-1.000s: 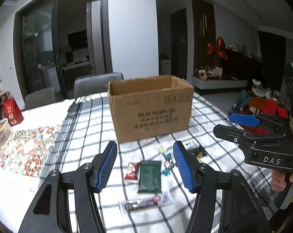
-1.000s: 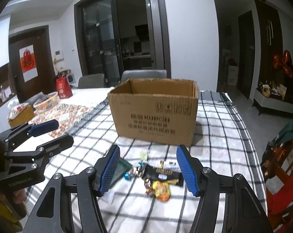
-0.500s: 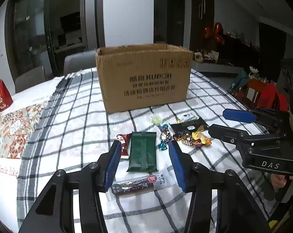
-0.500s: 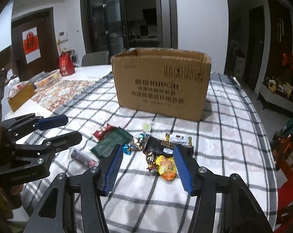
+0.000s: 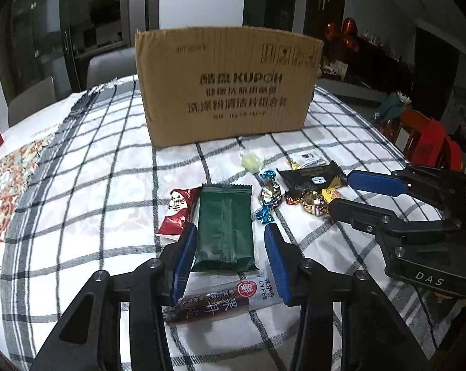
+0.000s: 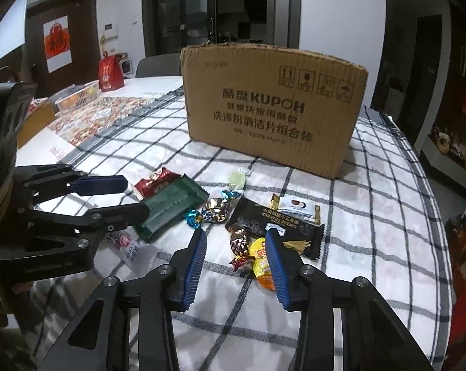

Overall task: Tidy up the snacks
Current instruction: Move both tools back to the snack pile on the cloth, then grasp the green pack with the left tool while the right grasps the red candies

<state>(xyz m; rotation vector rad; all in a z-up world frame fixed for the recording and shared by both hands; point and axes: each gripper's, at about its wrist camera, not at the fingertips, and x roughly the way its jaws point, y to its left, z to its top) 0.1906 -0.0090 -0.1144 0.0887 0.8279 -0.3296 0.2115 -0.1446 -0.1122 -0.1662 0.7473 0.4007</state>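
Both tongs (image 5: 229,244) are black with ribbed blue pads (image 6: 198,256) and silver screws.

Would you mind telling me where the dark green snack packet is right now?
In the left wrist view the dark green packet lies flat on the checked cloth, framed by the open left gripper, with a red packet at its left edge.
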